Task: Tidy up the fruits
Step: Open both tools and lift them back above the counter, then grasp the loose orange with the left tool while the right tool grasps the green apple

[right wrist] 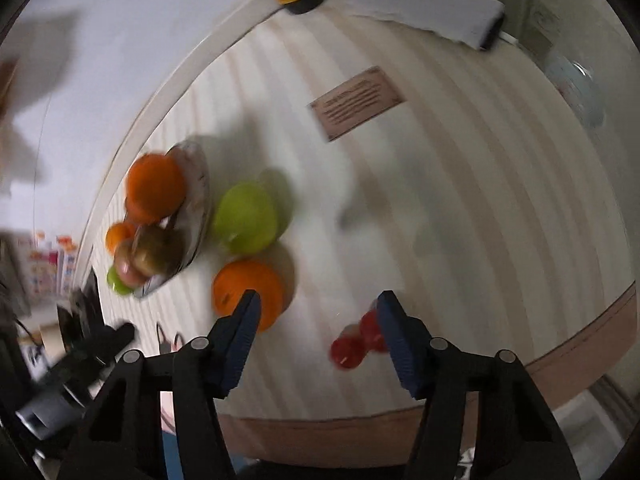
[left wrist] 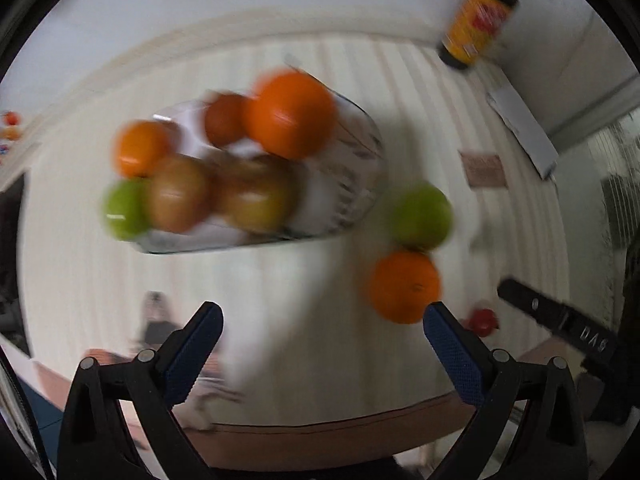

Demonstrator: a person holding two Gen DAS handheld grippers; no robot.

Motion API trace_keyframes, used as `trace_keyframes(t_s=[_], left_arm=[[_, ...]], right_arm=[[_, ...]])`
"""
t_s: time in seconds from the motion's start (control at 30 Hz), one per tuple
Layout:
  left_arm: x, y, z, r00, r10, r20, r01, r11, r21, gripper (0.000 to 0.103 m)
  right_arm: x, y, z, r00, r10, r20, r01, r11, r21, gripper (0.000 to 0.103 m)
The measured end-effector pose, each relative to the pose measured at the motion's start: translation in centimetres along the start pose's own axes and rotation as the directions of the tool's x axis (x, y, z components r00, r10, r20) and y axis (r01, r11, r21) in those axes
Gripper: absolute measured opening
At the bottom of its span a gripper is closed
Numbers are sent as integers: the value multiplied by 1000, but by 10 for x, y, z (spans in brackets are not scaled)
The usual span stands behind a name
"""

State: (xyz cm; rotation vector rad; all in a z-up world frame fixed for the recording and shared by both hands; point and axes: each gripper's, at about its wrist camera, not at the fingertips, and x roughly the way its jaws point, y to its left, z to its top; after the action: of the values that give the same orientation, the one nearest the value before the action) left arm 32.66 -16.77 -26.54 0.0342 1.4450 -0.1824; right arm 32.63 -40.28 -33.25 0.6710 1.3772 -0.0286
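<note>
A clear glass plate [left wrist: 352, 184] holds several fruits: oranges, brownish apples and a green apple at its left. It also shows in the right wrist view [right wrist: 200, 196]. On the table beside it lie a loose green apple [left wrist: 420, 216] [right wrist: 246, 218], a loose orange [left wrist: 402, 286] [right wrist: 248, 292] and small red fruits [left wrist: 484, 320] [right wrist: 354, 346]. My left gripper [left wrist: 324, 320] is open and empty, short of the plate. My right gripper [right wrist: 318, 308] is open and empty, between the orange and the red fruits. Both views are blurred.
The round striped table [right wrist: 460, 200] has a brown front edge. A yellow-labelled bottle [left wrist: 480, 16] stands at the back. A white folded cloth [right wrist: 432, 12] and a brown card [right wrist: 356, 102] lie behind the fruit. The other gripper [left wrist: 560, 320] shows at the right.
</note>
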Motion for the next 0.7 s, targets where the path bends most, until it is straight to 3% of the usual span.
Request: trace_keyframes(t_s=[0.23, 0.3, 0.33, 0.5, 0.7], left_arm=[[63, -52, 8, 993, -23, -112, 37, 991, 127, 100], [72, -64, 9, 994, -13, -107, 31, 986, 167, 87], [77, -68, 9, 993, -10, -114, 30, 983, 179, 63], [68, -59, 1, 996, -27, -83, 39, 987, 154, 61], [48, -3, -22, 995, -14, -99, 20, 998, 66, 61]], right_arm=[[-11, -30, 8, 999, -25, 31, 23, 997, 69, 63], [-14, -36, 9, 999, -35, 36, 32, 996, 79, 63], [-15, -37, 9, 999, -33, 38, 30, 996, 84, 63], [-14, -24, 11, 1000, -3, 29, 1, 998, 62, 63], [29, 28, 34, 995, 94, -44, -94, 996, 9, 70]])
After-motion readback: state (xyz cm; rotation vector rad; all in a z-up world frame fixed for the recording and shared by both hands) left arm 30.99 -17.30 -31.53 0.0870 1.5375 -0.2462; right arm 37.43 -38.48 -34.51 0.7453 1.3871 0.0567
